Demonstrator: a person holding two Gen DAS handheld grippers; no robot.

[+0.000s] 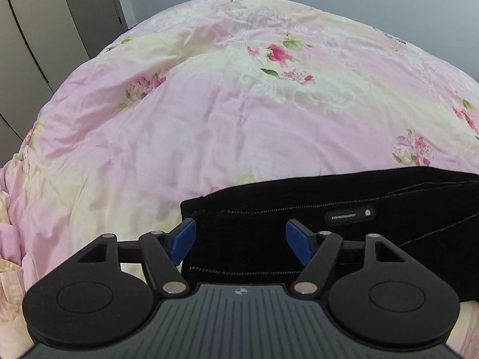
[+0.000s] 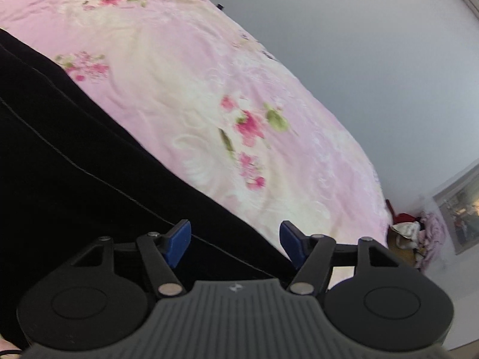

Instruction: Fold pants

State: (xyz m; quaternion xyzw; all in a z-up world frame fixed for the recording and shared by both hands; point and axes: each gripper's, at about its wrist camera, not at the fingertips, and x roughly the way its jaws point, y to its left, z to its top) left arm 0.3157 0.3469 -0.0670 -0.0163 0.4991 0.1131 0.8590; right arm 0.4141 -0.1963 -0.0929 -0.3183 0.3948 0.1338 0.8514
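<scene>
Lying flat on the quilt (image 1: 149,119), the black pants (image 1: 329,203) look partly folded; left gripper (image 1: 241,240) and right gripper (image 2: 235,243) hover wide, empty.

Pants (image 1: 344,209): black fabric, marked with lines of pale contrast stitching and a small dark oblong tag near one seam. Laid flat on a pink floral bed cover, with one straight hemmed end squared off and the length extended sideways.
</scene>
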